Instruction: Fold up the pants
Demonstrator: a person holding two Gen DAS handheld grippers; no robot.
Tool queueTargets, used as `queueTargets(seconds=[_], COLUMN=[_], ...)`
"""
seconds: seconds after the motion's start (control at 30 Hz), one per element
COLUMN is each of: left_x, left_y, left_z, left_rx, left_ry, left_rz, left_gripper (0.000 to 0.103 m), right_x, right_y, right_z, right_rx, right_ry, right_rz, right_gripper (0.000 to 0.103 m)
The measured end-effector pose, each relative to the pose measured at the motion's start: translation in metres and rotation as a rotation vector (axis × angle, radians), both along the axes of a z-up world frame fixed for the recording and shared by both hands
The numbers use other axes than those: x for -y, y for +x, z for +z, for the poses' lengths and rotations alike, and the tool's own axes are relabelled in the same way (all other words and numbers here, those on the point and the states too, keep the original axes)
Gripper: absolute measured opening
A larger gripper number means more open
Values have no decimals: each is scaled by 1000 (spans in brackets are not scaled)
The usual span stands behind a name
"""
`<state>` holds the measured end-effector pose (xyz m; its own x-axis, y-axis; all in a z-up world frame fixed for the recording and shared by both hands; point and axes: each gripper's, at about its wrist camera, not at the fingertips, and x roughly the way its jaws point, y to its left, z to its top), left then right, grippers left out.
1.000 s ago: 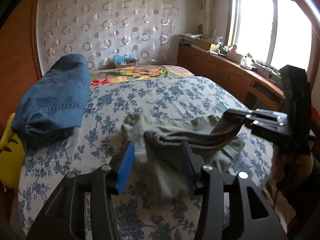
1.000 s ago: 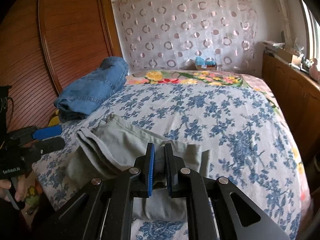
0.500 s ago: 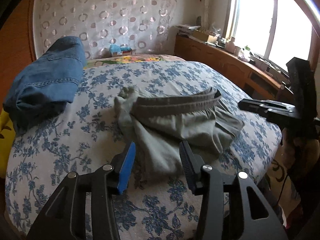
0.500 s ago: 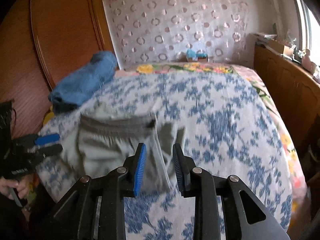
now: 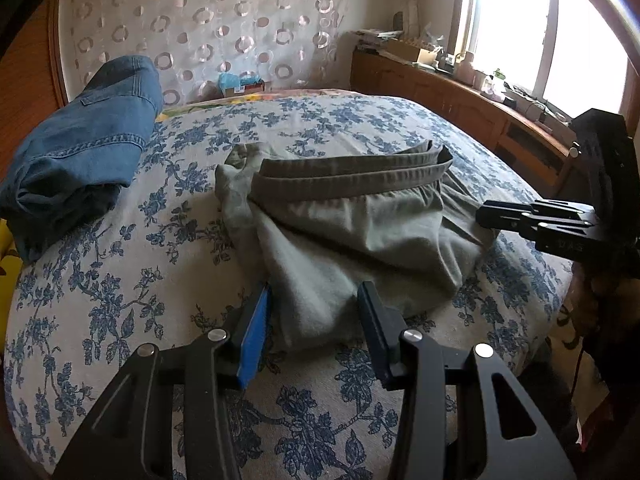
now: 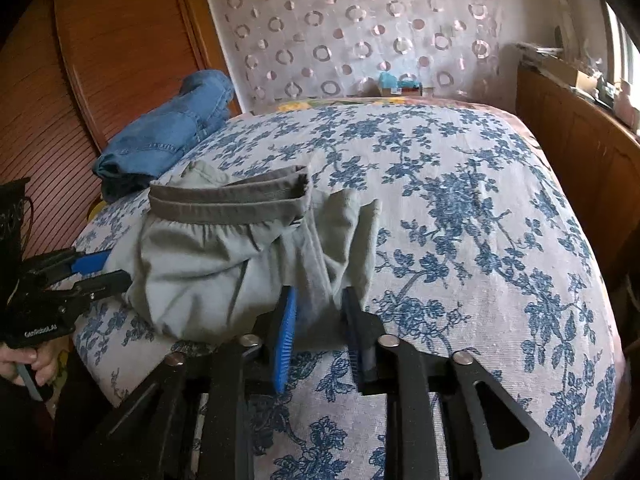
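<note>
I find the grey-green pants (image 5: 352, 232) folded into a compact bundle at the near edge of the bed (image 5: 120, 280), waistband (image 5: 348, 184) lying on top toward the far side. In my judgement the main fold is laid down; what remains is squaring the loose layers, since a flap (image 6: 352, 236) still sticks out on the right of the bundle in the right wrist view.

My left gripper (image 5: 316, 312) stands with jaws apart, straddling the near hem without pressing it. My right gripper (image 6: 318, 312) has its jaws parted too, having just been closing a little; cloth sits between them, but I see no pad bearing on it.

A folded pair of blue jeans (image 5: 80, 148) lies at the far left of the bed, well apart from the pants.

Containers: a small box (image 5: 244, 82) sits beyond the bed's far end; its contents are too small to tell.
</note>
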<state>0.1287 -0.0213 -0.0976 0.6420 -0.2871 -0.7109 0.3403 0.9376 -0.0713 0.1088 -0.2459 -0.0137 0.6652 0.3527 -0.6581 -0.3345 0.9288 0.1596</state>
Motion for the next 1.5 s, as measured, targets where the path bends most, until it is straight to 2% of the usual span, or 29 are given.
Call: queueTargets(seconds=[0.03, 0.13, 0.27, 0.37, 0.5, 1.0, 1.13, 1.2, 1.37, 1.5], left_x=[1, 4, 0, -2, -5, -11, -10, -11, -15, -16], left_y=[2, 5, 3, -2, -7, -37, -33, -33, -30, -23], left_z=[-1, -3, 0, 0, 1, 8, 7, 8, 16, 22], left_rx=[-2, -9, 7, 17, 13, 12, 2, 4, 25, 44], left_ry=[2, 12, -2, -2, -16, -54, -60, -64, -99, -90], left_rz=[-1, -7, 11, 21, 22, -4, -12, -11, -17, -18], left_gripper=[44, 27, 13, 12, 12, 11, 14, 19, 45, 50], right_x=[-2, -2, 10, 12, 16, 25, 25, 26, 23, 24], right_y=[2, 1, -10, -18, -25, -58, -60, -58, -61, -59], right_z=[-3, -3, 0, -4, -8, 6, 13, 14, 15, 17], right_rx=[-1, 18, 65, 65, 55, 52, 69, 64, 84, 83], right_ry=[-4, -2, -9, -8, 33, 74, 79, 83, 47, 47], right_rz=[8, 16, -85, -114, -93, -44, -42, -46, -69, -76], right_gripper=[13, 6, 5, 3, 3, 3, 3, 4, 6, 10])
